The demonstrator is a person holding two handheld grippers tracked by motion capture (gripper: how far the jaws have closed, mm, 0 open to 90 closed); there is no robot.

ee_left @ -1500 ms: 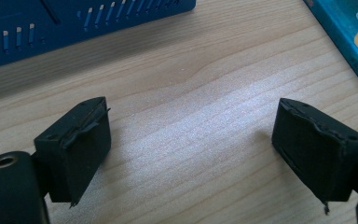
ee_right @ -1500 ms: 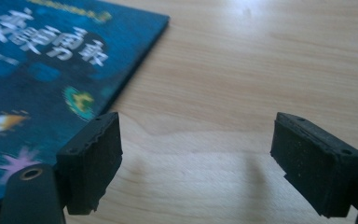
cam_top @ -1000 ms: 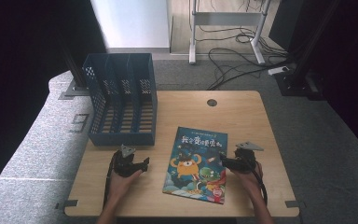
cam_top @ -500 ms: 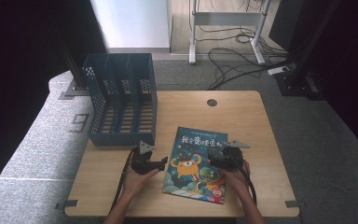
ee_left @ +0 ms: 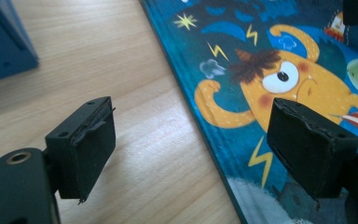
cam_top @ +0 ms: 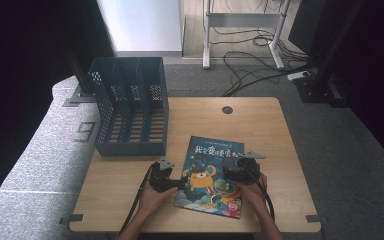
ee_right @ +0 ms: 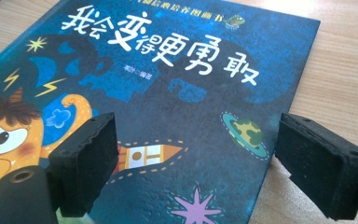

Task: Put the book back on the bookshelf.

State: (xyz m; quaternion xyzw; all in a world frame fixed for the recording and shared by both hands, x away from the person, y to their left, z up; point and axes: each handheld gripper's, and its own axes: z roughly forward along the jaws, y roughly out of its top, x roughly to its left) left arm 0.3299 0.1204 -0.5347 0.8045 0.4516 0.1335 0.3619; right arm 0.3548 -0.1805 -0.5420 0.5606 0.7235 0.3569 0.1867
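**Two hand-held grippers flanking a picture book on a wooden table**

A blue picture book (cam_top: 212, 176) is lying flat, cover up, on the near half of a light wooden table (cam_top: 260, 125), turned slightly so its top edge is angling toward the far right. Its cover is showing white Chinese characters, an orange one-horned creature, a small rocket and a ringed planet.

The left gripper (cam_top: 176, 184), held in the person's left hand (cam_top: 152, 197), is sitting at the book's left edge. In the left gripper view its jaws are standing wide apart with nothing between them: one black pad is hanging over bare wood, the other over the cover (ee_left: 279, 70) beside the creature's face, so the book's edge is running between them.

The right gripper (cam_top: 235, 170), in the person's right hand (cam_top: 252, 187), is reaching over the right part of the book. In the right gripper view its jaws are likewise spread and gripping nothing, one pad hovering above the rocket on the cover (ee_right: 177, 88), the other over the book's right edge where the wood begins. Whether either pad is touching the cover cannot be told.

A dark blue slotted file rack (cam_top: 130, 107) is resting on the table's far left corner, well apart from the book. Cables (cam_top: 250, 55) are trailing across the grey floor beyond the table.
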